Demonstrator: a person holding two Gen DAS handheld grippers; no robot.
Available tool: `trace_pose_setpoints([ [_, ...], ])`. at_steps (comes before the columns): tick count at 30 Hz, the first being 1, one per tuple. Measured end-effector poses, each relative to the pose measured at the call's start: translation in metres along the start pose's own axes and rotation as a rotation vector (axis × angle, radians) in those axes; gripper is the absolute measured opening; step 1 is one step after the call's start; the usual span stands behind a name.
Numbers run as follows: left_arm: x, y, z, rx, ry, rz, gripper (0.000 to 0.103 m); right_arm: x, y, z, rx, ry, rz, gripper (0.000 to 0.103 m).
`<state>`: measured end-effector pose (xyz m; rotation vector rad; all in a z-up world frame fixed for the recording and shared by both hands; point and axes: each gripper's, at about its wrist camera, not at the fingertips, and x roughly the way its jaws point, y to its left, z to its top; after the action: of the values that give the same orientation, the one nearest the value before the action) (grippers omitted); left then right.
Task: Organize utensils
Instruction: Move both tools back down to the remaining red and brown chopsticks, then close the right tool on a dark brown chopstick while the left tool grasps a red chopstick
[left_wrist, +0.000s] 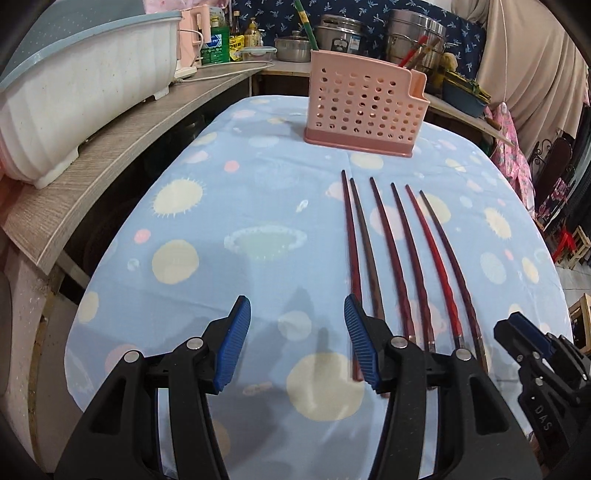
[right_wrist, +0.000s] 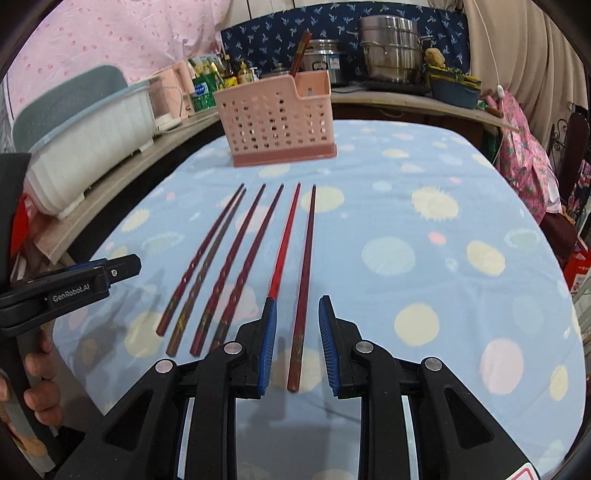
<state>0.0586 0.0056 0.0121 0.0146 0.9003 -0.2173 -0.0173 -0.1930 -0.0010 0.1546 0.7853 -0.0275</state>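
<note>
Several dark red chopsticks (left_wrist: 402, 258) lie side by side on the blue patterned tablecloth (left_wrist: 221, 206), tips pointing at a pink perforated utensil holder (left_wrist: 364, 107) at the far end. A few chopsticks stand in that holder (right_wrist: 277, 114). My left gripper (left_wrist: 296, 306) hangs open just left of the row, nothing between its blue pads. My right gripper (right_wrist: 297, 306) is open with a narrow gap. The rightmost chopstick (right_wrist: 304, 266) lies between its fingers without touching the pads. Each gripper shows in the other's view: the right gripper (left_wrist: 524, 343) and the left gripper (right_wrist: 122, 267).
A white dish rack with a grey-blue lid (left_wrist: 74, 92) sits on a wooden shelf (left_wrist: 122, 147) along the left. Steel pots (left_wrist: 340, 33) and bottles (left_wrist: 218, 40) stand behind the holder. A person's hand (right_wrist: 37, 398) shows at the lower left. The table drops off on the right.
</note>
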Motion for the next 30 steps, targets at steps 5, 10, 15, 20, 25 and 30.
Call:
trace_pose_setpoints([
  [5,0.001,0.001,-0.008,-0.008,0.011,-0.014,0.05,0.007,-0.001,-0.007,0.01,0.017,0.0,0.022],
  [10,0.003,0.0,-0.014,-0.011,0.021,-0.022,0.05,0.014,-0.001,-0.012,0.016,0.034,-0.003,0.02],
  [15,0.005,-0.002,-0.019,-0.006,0.033,-0.027,0.051,0.018,0.0,-0.016,0.011,0.041,-0.01,0.013],
  [20,0.007,-0.007,-0.02,0.004,0.042,-0.038,0.054,0.017,-0.001,-0.017,0.013,0.035,-0.021,0.007],
  [25,0.01,-0.013,-0.022,0.016,0.048,-0.045,0.054,0.016,-0.003,-0.018,0.021,0.025,-0.024,0.007],
  [30,0.013,-0.017,-0.025,0.026,0.059,-0.053,0.054,0.017,-0.003,-0.018,0.012,0.022,-0.03,0.007],
])
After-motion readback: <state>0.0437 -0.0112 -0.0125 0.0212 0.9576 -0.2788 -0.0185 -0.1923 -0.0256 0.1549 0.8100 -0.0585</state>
